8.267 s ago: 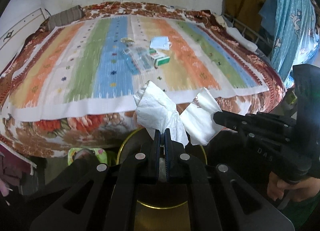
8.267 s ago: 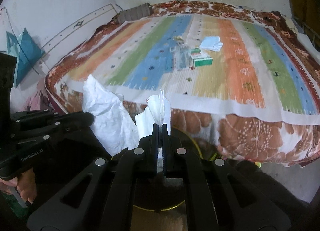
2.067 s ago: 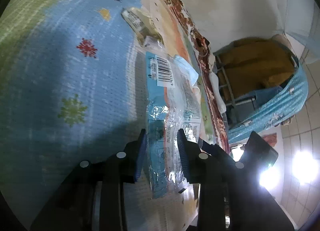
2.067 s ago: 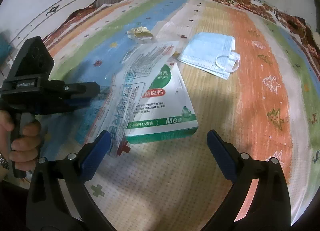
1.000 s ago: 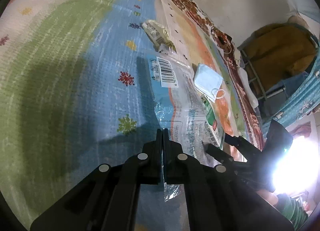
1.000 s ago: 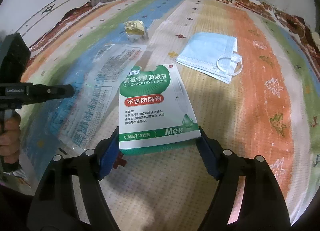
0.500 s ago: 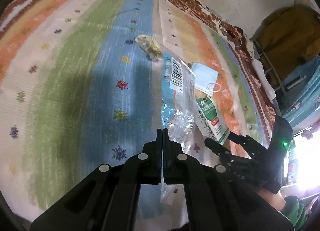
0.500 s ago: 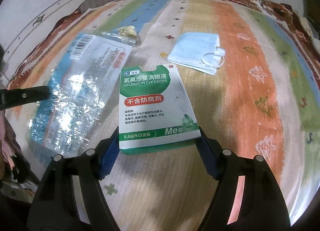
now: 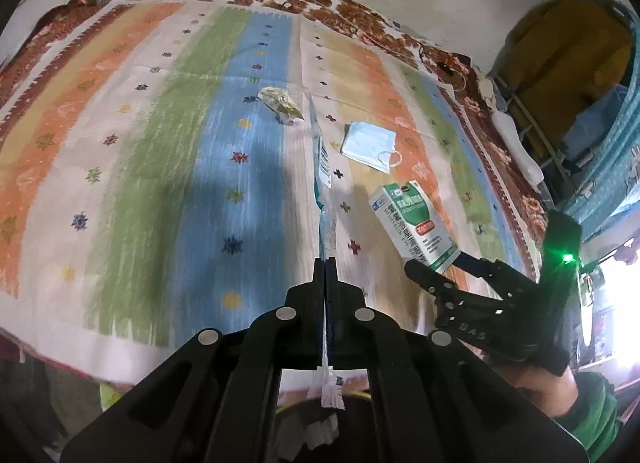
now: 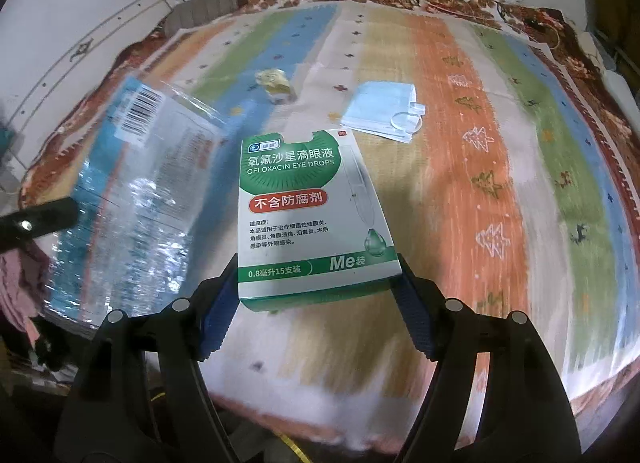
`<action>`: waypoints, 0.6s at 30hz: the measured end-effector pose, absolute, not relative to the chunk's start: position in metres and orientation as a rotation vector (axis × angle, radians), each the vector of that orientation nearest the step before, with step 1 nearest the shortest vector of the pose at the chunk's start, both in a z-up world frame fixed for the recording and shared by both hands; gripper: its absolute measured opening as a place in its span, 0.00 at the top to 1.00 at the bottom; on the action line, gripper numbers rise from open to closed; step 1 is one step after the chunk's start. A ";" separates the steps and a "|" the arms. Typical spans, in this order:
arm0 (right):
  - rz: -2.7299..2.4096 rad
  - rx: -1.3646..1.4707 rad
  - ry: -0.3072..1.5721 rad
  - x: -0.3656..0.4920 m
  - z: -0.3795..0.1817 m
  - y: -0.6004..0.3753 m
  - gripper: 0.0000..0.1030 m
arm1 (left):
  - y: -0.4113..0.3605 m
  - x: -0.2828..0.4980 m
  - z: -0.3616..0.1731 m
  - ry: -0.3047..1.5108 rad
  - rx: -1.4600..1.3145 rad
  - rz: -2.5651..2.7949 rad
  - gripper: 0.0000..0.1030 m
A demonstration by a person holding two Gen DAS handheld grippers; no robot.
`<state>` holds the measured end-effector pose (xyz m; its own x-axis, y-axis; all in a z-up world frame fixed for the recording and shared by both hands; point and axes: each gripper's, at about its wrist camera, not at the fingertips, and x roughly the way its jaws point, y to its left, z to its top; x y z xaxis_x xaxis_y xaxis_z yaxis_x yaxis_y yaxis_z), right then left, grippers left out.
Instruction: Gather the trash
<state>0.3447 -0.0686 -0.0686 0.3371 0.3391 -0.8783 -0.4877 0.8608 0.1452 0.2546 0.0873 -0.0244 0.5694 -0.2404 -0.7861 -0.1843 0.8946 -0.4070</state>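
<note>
The left gripper [image 9: 325, 263] was clamped flat on a clear, crinkled plastic wrapper [image 10: 136, 199], a thin film with blue print and a white barcode patch, seen edge-on between the 2 black fingers and extending forward from them. The right gripper [image 10: 316, 287] held a rectangular cardboard eye-drop box [image 10: 308, 207], green and white with a glossy face; the ribbed blue pads [image 10: 218, 315] pressed its 2 side walls, the jaws standing wide. Both items hung clear above the striped woven bedspread [image 10: 500, 143]. Beyond the box lay a pleated pale-blue face mask [image 10: 384, 107], flat on the cloth. Ahead of the wrapper sat a small crumpled yellowish wrapper [image 9: 280, 103].
</note>
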 end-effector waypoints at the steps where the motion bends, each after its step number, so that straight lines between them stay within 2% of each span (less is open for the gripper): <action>1: 0.542 -0.153 1.097 0.339 -0.064 -0.069 0.34 | 0.087 0.247 -0.021 0.969 -0.477 -0.035 1.00; 18: 0.547 -0.123 1.080 0.250 -0.025 -0.094 0.34 | 0.061 0.171 -0.001 0.904 -0.431 -0.049 1.00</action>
